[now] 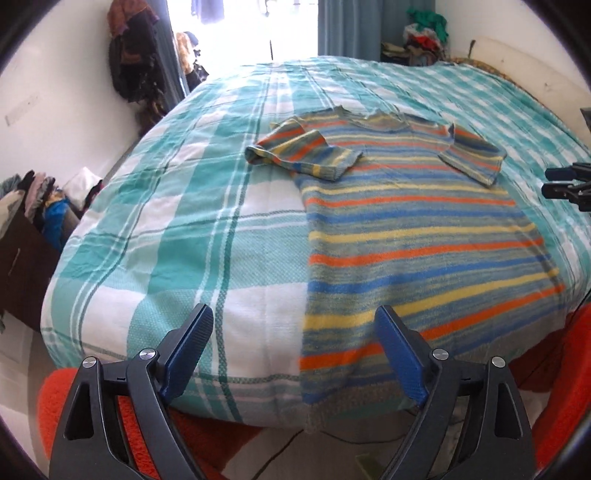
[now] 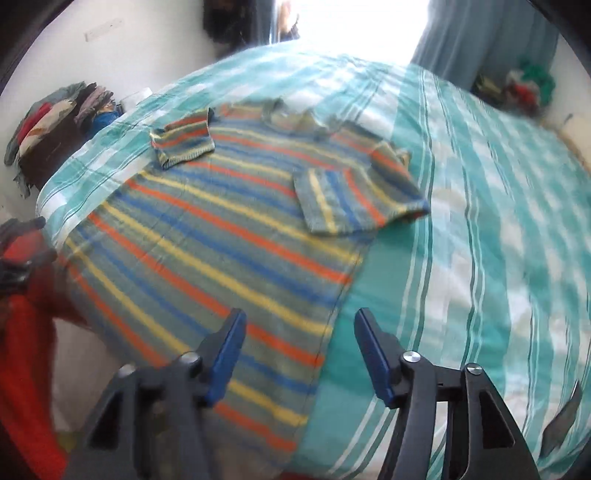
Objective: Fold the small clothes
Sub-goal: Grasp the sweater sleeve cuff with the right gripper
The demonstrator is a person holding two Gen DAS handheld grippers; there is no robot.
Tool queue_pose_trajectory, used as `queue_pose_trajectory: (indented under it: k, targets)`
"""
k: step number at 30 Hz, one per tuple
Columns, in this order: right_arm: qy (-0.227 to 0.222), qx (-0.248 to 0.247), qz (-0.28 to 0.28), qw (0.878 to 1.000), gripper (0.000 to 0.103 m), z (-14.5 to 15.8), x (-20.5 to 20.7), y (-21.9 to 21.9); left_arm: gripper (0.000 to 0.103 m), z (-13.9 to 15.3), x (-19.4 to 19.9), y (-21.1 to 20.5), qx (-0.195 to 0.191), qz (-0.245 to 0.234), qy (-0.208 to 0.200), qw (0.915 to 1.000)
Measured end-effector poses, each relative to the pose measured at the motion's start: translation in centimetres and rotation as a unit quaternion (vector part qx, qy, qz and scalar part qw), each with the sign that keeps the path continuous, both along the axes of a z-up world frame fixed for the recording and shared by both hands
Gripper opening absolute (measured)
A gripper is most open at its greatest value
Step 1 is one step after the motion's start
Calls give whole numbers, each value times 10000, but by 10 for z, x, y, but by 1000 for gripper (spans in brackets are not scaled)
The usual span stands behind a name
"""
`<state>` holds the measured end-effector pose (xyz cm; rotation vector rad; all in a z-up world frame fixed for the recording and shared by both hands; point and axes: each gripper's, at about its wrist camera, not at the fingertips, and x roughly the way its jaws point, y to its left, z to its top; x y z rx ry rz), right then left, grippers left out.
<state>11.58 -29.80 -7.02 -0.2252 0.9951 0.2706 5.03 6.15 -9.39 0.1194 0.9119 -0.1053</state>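
A small striped knit sweater (image 1: 413, 229) in blue, orange, yellow and grey lies flat on the bed, collar at the far end, both short sleeves folded in over its chest. Its hem hangs over the near bed edge. It also shows in the right wrist view (image 2: 221, 236). My left gripper (image 1: 295, 328) is open and empty, hovering over the sweater's near left hem corner. My right gripper (image 2: 299, 332) is open and empty above the sweater's near right edge; it also shows at the right edge of the left wrist view (image 1: 565, 184).
The bed has a teal and white plaid cover (image 1: 177, 206). A pile of clothes (image 1: 33, 199) sits on a dark cabinet at the left. More clothes (image 1: 424, 33) lie beyond the bed's far corner. An orange-red rug (image 1: 147, 435) is below the bed edge.
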Motion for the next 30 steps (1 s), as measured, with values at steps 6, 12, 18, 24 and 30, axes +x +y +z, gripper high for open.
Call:
queue_pose_trajectory:
  k: [6, 12, 18, 24, 30]
  targets:
    - [124, -151, 688, 9974, 67, -71, 97, 21, 90, -25, 15, 18, 168, 584, 261, 9978]
    - [2, 948, -547, 9940, 3, -52, 119, -59, 90, -32, 12, 34, 144, 822, 462, 9954]
    - [-514, 1887, -3237, 9257, 3, -14, 85, -257, 90, -39, 17, 33, 91, 885, 622, 9941]
    - [-116, 2636, -4263, 8652, 3, -64, 60, -325, 90, -38, 15, 26, 273, 822, 592, 9945]
    - [206, 2414, -4555, 8566, 2, -88, 50, -330, 90, -40, 15, 28, 279, 876, 635, 9937]
